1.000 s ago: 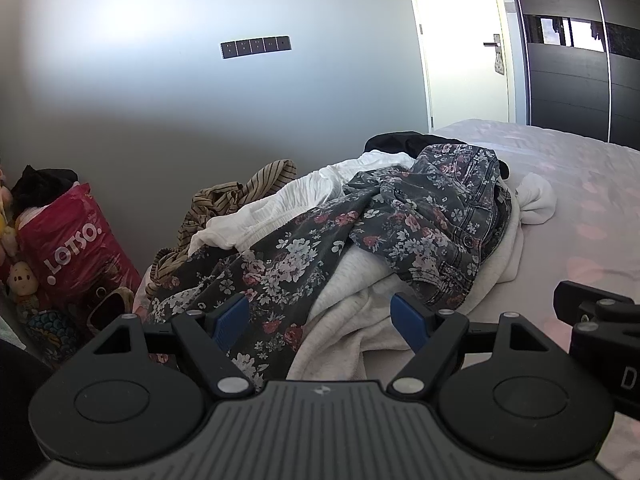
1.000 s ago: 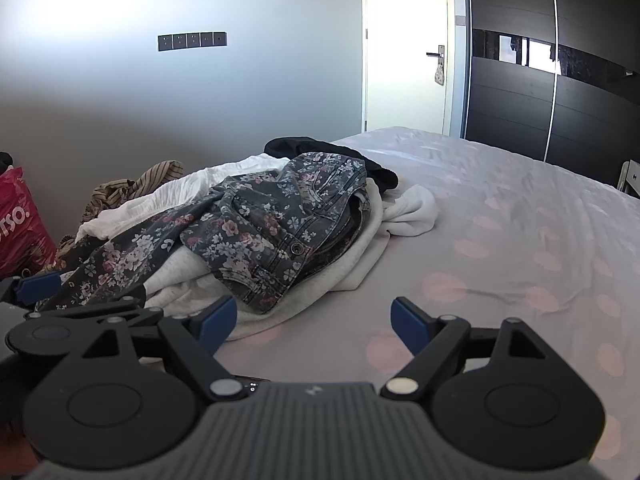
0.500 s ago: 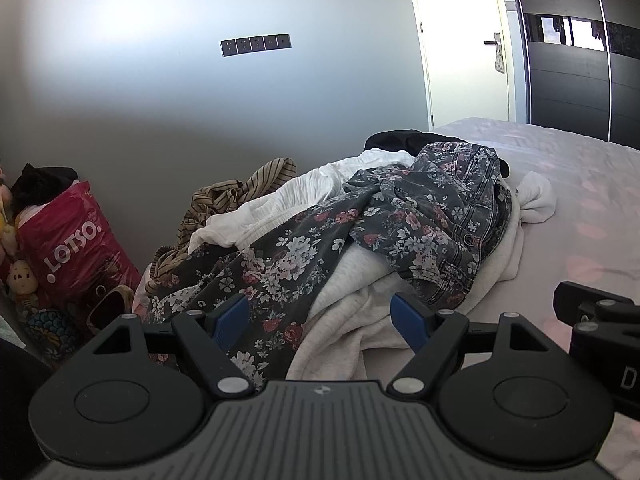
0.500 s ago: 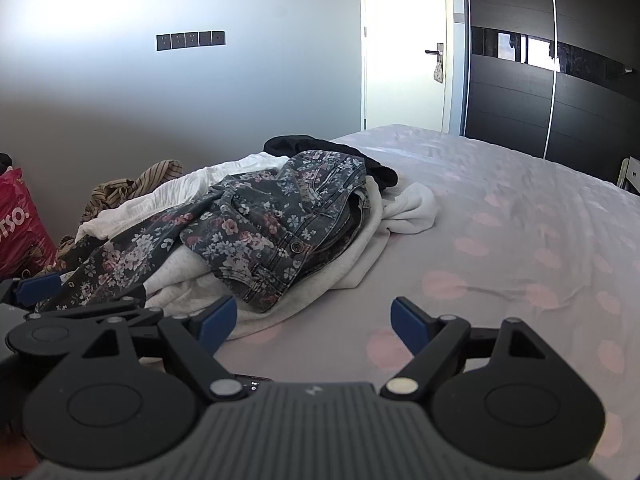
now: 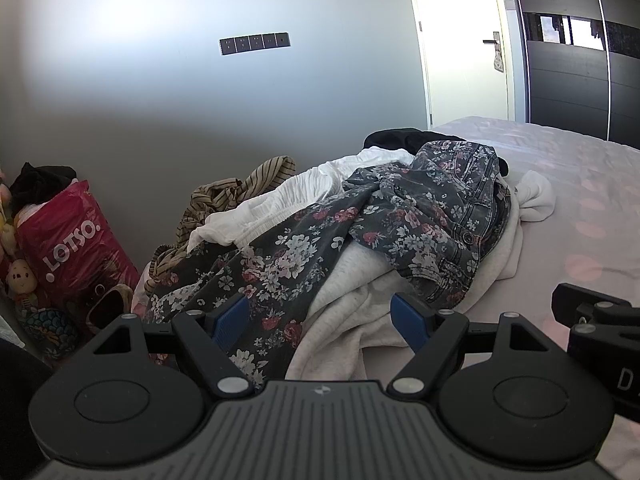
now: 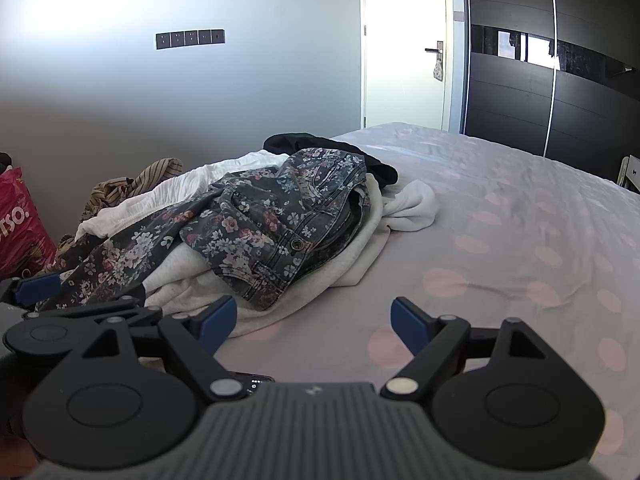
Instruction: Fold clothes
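Left gripper [image 5: 320,320] & right gripper [image 6: 314,320] both wide apart, holding nothing. Flowery jeans [image 6: 280,216] lie on top of the white clothes [image 5: 352,280] – piled at the bed [image 6: 500,240] edge, just ahead.

Rumpled floral jeans [image 5: 400,216] atop unfolded clothes pile [image 6: 256,236]

You're in a home bedroom. A bed with a pale sheet dotted in pink [image 6: 500,248] fills the right side; a heap of unfolded clothes [image 5: 360,240] sits along its left edge near the far corner. Behind it a plain grey wall carries a dark row of switches [image 6: 190,39]. A white door with a lever handle [image 6: 404,60] stands beside dark sliding wardrobe panels [image 6: 560,92]. A red plastic bag lettered LOTSO [image 5: 72,248] and soft toys [image 5: 20,276] sit on the floor by the wall.
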`<control>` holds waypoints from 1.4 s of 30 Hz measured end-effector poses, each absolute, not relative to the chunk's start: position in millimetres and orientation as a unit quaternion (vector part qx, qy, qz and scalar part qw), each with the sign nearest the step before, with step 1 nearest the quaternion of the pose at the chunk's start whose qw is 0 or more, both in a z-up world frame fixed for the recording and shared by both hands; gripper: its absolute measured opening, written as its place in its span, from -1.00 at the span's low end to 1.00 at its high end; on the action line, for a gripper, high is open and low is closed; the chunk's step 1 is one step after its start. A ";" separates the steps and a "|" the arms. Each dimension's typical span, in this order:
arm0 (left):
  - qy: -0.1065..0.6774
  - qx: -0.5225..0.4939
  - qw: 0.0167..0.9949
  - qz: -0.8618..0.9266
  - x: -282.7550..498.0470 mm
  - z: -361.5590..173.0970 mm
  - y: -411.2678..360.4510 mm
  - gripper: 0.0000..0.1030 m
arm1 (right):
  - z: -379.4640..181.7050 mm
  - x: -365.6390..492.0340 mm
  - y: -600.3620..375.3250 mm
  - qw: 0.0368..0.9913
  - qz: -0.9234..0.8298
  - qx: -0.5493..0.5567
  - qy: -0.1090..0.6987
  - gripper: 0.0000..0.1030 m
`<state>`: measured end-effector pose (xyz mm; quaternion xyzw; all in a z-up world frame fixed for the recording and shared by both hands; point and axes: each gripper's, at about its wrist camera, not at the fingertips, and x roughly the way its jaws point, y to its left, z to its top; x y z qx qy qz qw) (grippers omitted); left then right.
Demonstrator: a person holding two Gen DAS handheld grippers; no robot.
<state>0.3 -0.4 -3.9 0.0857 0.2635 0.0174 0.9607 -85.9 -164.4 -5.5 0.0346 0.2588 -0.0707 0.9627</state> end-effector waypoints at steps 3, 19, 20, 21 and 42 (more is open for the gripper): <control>0.264 0.087 0.960 0.018 0.2 -4.2 -0.5 0.50 | -5.7 -84.9 -163.5 0.963 -0.071 0.033 0.259 0.67; 0.279 0.086 0.956 -0.005 4.2 -5.0 1.4 0.50 | -5.5 -82.5 -161.1 0.962 -0.074 0.017 0.262 0.67; 0.284 0.082 0.955 -0.011 6.2 -3.6 2.9 0.50 | -4.4 -81.9 -161.5 0.962 -0.074 0.018 0.262 0.67; 0.290 0.076 0.954 -0.017 9.6 -1.2 5.1 0.50 | -2.6 -80.4 -162.3 0.961 -0.075 0.022 0.264 0.67; 0.449 -0.008 0.890 -0.081 231.7 -0.8 129.7 -0.01 | 6.0 -25.0 -158.2 0.954 -0.035 0.029 0.295 0.67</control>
